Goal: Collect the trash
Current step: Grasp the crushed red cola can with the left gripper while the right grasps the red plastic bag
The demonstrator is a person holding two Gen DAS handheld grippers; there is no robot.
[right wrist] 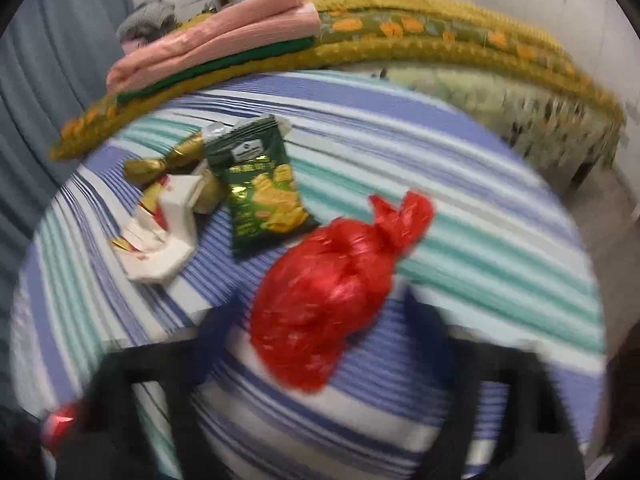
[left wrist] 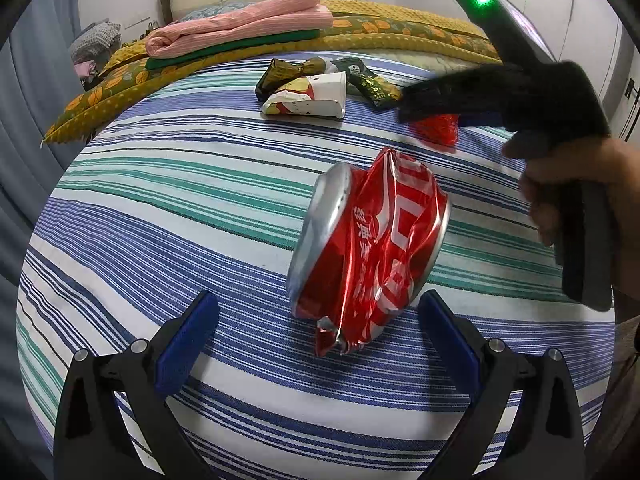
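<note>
A crushed red can (left wrist: 368, 248) lies on the striped bedsheet (left wrist: 180, 216). My left gripper (left wrist: 318, 336) is open just short of it, with the can's torn lower end between the blue fingertips (left wrist: 188, 340). Further back, a hand holds my right gripper (left wrist: 440, 104) over a knotted red plastic bag (left wrist: 436, 128). In the blurred right wrist view the red bag (right wrist: 332, 292) lies between the parted fingers of the right gripper (right wrist: 320, 316), and I see no pad pressing on it. The can (right wrist: 60, 424) shows at the lower left.
More litter lies further up the sheet: a green snack packet (right wrist: 260, 192), a crumpled white carton (right wrist: 160, 240) and a gold wrapper (right wrist: 160, 164). Folded pink and green cloths (left wrist: 240, 20) rest on a yellow quilt (left wrist: 400, 28). A curtain (left wrist: 32, 80) hangs left.
</note>
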